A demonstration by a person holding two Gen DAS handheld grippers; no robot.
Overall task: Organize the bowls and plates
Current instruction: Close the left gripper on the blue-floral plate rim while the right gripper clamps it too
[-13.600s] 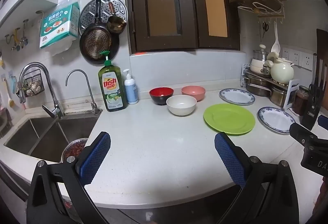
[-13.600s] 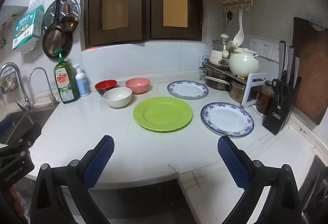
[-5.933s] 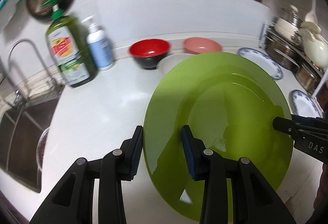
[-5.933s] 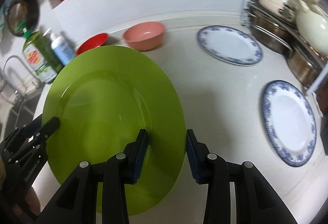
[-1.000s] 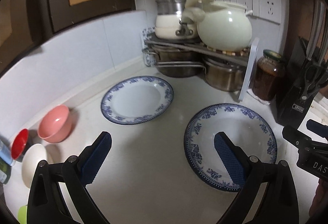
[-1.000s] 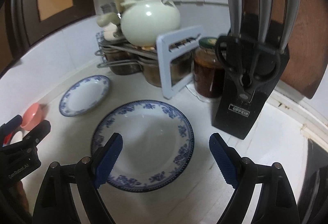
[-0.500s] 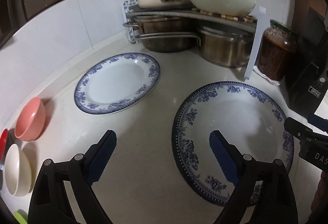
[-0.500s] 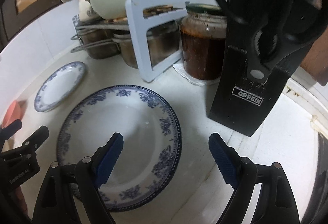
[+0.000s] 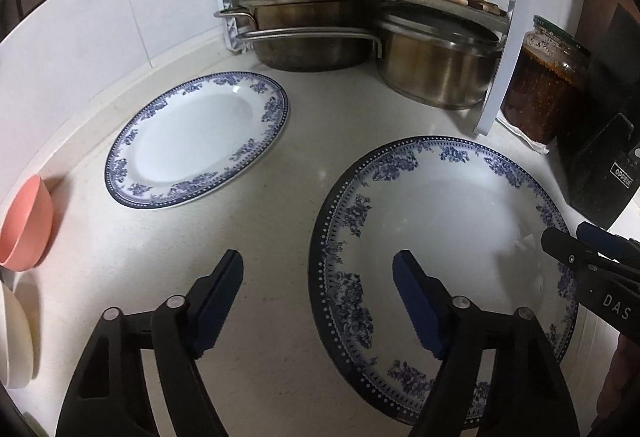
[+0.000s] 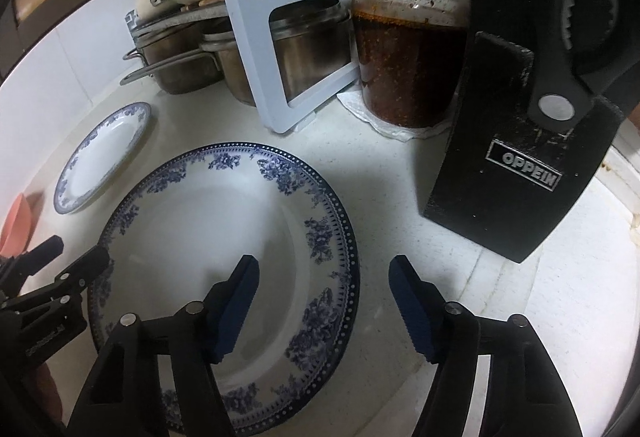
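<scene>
- Both grippers were closing, unclenched, astride opposite rims of the near blue-patterned plate [image 9: 440, 221]: left gripper [image 9: 318, 295], right gripper [image 10: 324, 301].
- Plate lay flat on the counter [image 9: 280, 157].
- Risk, I'd say: pads skidding off the low rim, or knocking the knife block [image 10: 516, 173].

Left tool [image 9: 318, 301] is showing black angular arms, each carrying silver round screws and ending in a ribbed dark-blue pad [image 9: 416, 307]. Right tool [image 10: 322, 305] is looking identical: black frame, silver screws, blue ribbed pads [image 10: 236, 311]. White lettering "DAS" is showing on its black body in the left view.
</scene>
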